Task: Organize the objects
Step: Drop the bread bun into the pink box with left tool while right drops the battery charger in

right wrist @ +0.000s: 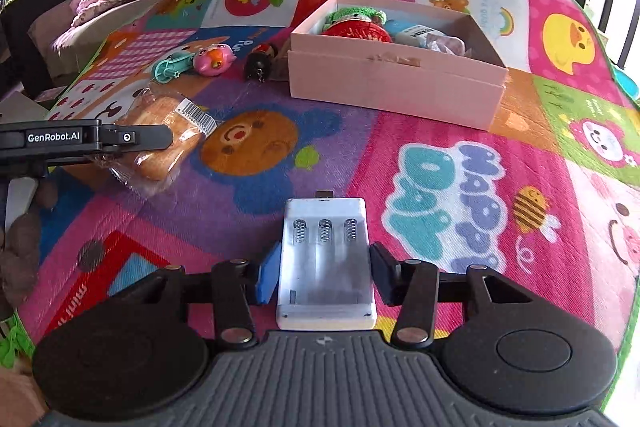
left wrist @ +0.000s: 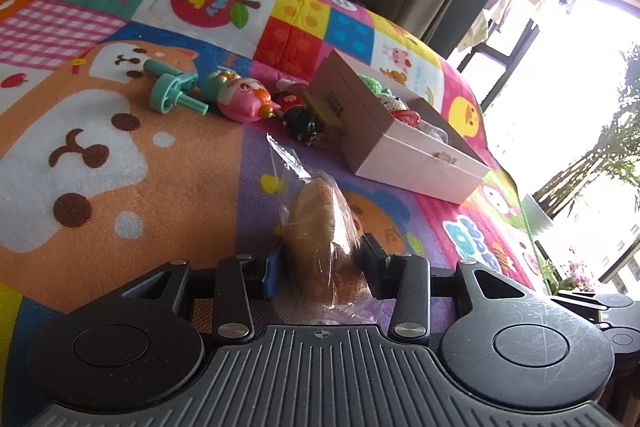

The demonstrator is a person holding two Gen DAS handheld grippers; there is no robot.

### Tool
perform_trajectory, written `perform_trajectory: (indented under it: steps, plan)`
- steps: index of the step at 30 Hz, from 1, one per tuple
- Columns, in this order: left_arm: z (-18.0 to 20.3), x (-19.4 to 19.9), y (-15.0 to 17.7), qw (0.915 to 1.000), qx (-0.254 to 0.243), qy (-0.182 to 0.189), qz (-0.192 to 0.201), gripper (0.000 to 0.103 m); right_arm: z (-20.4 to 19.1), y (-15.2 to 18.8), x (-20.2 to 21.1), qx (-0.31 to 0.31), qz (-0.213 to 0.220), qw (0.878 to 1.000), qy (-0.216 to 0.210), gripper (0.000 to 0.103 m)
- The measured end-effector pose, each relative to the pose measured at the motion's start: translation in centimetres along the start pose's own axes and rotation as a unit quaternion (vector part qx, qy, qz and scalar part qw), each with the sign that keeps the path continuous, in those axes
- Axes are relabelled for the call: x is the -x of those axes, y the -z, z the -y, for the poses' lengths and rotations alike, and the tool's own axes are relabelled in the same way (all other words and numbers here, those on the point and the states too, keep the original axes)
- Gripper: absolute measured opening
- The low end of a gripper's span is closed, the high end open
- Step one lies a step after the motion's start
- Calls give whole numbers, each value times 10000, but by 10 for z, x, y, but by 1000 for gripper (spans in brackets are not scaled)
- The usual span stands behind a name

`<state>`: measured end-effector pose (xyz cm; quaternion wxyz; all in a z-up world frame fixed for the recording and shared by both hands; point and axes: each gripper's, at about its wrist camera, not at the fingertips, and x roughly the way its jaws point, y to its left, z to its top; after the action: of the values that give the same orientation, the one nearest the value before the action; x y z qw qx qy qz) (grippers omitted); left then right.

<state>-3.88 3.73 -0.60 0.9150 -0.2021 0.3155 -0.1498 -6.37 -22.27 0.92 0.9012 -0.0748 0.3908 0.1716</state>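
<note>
Lettering "GenRobot.AI" marks the left tool clamping wrapped bread; right tool clamps a battery case.

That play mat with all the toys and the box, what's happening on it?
A person is tidying up with two hand-held tongs. The left tongs grip a bagged bun; the right tongs sit around a white battery case. The pink box already holds some toys, and others lie on the mat.
</note>
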Motion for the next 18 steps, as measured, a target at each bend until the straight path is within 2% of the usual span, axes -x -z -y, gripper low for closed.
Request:
perform_trajectory:
  steps: [7, 11, 13, 15, 18]
  plan:
    - [14, 1, -4, 9993, -240, -279, -113, 43, 14, 4, 10, -225, 232, 9994, 125, 47]
    - [27, 7, -6, 9975, -586, -322, -207, 40, 19, 3, 14, -307, 352, 9989, 78, 47]
    - [35, 10, -8, 9972, -639, -101, -377, 39, 21, 2, 19, -362, 457, 9983, 99, 47]
    - [46, 17, -11, 9966, -633, 325, -417, 38, 25, 1, 25, -438, 582, 9972, 153, 47]
    - [72, 22, -30, 9942, -913, 570, -78, 38, 32, -3, 33, -535, 767, 9954, 206, 47]
